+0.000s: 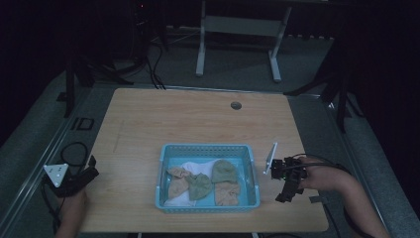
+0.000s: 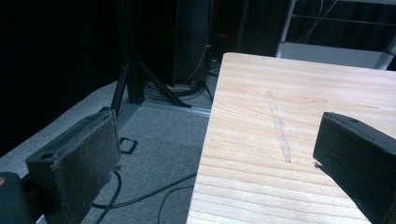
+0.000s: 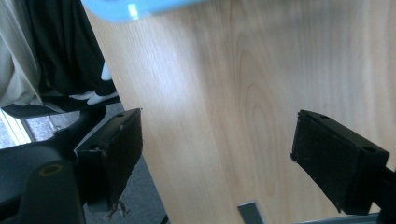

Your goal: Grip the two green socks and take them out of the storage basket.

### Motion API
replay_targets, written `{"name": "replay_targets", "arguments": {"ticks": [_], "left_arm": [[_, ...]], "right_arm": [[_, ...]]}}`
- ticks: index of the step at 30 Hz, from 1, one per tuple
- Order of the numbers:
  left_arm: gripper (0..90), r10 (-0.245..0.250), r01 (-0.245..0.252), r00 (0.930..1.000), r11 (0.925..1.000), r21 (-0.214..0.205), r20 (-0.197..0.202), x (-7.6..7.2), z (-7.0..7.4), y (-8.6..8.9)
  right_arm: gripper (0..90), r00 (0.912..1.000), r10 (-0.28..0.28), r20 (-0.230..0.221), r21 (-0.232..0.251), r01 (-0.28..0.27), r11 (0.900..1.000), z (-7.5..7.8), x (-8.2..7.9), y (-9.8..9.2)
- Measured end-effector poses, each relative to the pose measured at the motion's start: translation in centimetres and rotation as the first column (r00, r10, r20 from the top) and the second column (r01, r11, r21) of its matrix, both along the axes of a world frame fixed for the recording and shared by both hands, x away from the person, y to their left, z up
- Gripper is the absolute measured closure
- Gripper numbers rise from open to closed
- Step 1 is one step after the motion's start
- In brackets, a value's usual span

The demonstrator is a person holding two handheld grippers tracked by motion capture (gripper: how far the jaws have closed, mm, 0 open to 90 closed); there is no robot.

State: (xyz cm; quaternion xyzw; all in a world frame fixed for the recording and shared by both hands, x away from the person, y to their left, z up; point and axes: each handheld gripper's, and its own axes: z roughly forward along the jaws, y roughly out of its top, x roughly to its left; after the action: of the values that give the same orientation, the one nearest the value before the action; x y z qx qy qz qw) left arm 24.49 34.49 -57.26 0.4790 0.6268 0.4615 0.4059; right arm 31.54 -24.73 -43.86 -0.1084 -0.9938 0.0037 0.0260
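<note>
- While both grippers stand with jaws spread and nothing between them, the work on the rolled socks looks either not begun or finished; I judge it cannot be told which from how things lie.
- Right gripper (image 1: pixel 289 179) hangs over the table's right front part, just beside the blue basket (image 1: pixel 253 168), tilted down toward the near edge; its own view looks across bare wood to the basket's rim (image 3: pixel 122 8).
- Left gripper (image 1: pixel 79 179) rests at the table's left front corner, well apart from the basket, pointing along the wooden table (image 2: pixel 299 121) edge.
- Socks (image 1: pixel 200 184), green, tan and white, all lie bunched inside the basket; none sits on the tabletop.
- Both forearms come in low, wrists relaxed.
</note>
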Motion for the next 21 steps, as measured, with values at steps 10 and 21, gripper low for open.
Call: {"name": "replay_targets", "arguments": {"ticks": [10,21], "left_arm": [[0.7,-0.001,0.001,1.0000,1.0000,-0.001,-0.001,0.0,0.0,0.0],[0.7,-0.005,0.005,1.0000,1.0000,-0.002,-0.001,0.0,0.0,0.0]], "right_arm": [[15.9,0.9938,0.110,-0.012,-0.011,-0.110,0.9938,0.9,0.4,4.9],[15.0,0.9843,0.176,-0.011,-0.009,-0.176,0.9843,0.5,1.1,9.9]]}}
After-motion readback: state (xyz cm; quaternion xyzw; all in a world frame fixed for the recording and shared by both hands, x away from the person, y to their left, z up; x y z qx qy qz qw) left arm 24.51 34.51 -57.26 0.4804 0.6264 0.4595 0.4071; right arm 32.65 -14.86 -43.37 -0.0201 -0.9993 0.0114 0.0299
